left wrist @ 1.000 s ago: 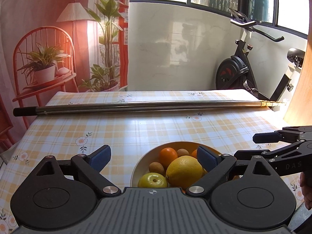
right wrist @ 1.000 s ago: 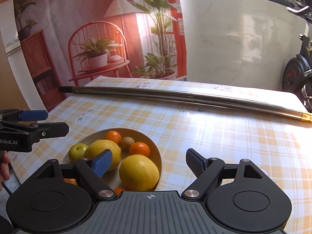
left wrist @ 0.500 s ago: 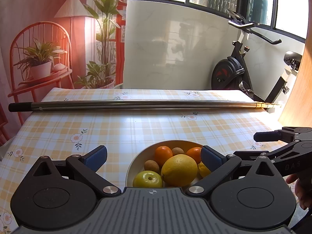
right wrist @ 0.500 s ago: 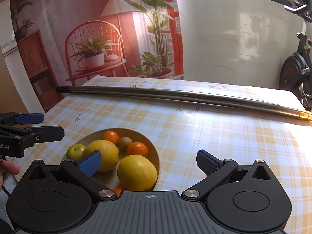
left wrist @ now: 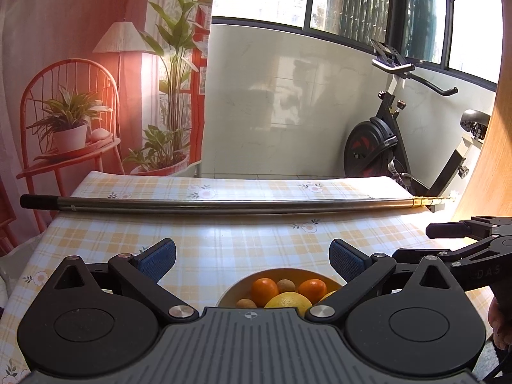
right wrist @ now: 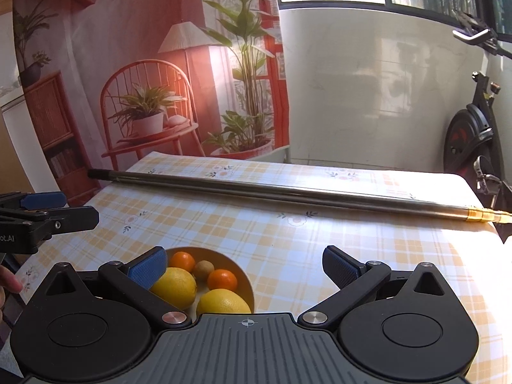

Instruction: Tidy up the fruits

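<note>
While both of your tools hang above the near edge of the surface (right wrist: 320, 233) with nothing gripped, the risks all sit in the bowl (right wrist: 244, 283) below them. Your left gripper (left wrist: 252, 254) has its fingers spread wide, and so does your right gripper (right wrist: 244, 264); each is empty.

The bowl rests close to the near edge, and it holds 2 large yellow citrus fruits (right wrist: 174, 286), 2 small oranges (right wrist: 222, 280) and at least 2 small brown fruits (right wrist: 204, 267), all crowded and touching. A green fruit may lie hidden under your tools; you cannot tell from here.

Reach for a big citrus and the wide round skin could slip out of the fingers, probably rolling toward the near edge and off. Go for a small brown fruit instead, and your fingers will likely nudge its neighbours, since it sits wedged between the oranges. Press down hard on 1 side of the bowl and it might tip or slide.

Your 2 tools are near each other over the same bowl, so a shared reach could knock them together. Mind also the long metal pole (left wrist: 224, 203) lying across the far part of the surface: a fruit set down near it could roll against it, or a sweep could send the pole off the edge.
</note>
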